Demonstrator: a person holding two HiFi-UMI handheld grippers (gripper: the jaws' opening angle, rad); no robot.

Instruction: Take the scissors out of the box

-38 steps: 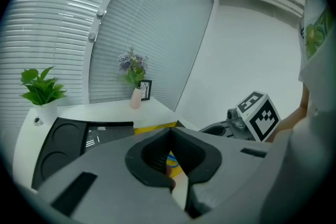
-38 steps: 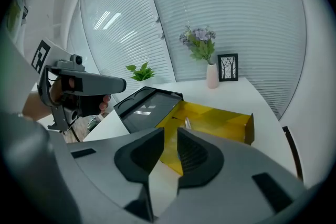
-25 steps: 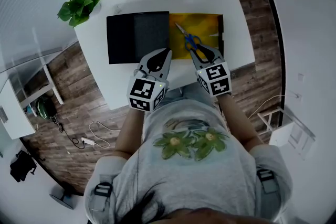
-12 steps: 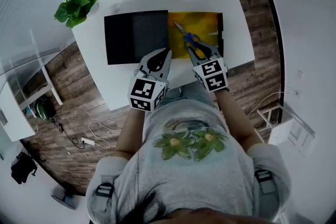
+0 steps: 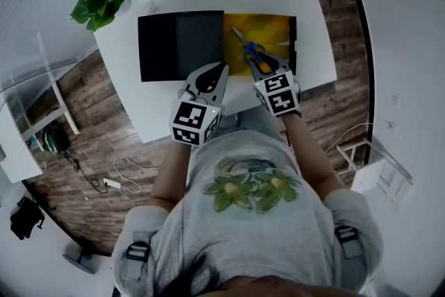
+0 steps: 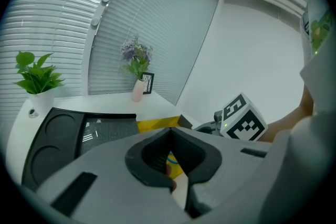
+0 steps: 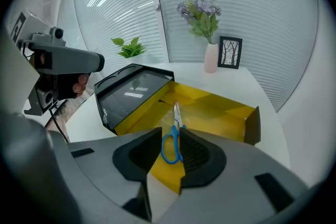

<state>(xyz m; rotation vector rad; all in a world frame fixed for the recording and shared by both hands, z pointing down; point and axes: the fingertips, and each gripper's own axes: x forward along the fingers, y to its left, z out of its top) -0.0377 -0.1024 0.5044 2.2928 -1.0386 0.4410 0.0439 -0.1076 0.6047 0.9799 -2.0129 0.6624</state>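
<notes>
The right gripper (image 7: pixel 169 131) is hovering low over the near end of the open yellow box (image 7: pixel 226 113). Its jaws are standing parted, with the blue handle loops of the scissors (image 7: pixel 172 144) showing in the gap, probably lining up a pinch on the handles; I cannot confirm contact. The left gripper (image 6: pixel 168 130) is waiting clenched and empty at its 9 o'clock, likely keeping clear. The scissors are lying flat on the box floor. In the head view their long axis is running from 5 to 11 o'clock, blades pointing toward 11.
</notes>
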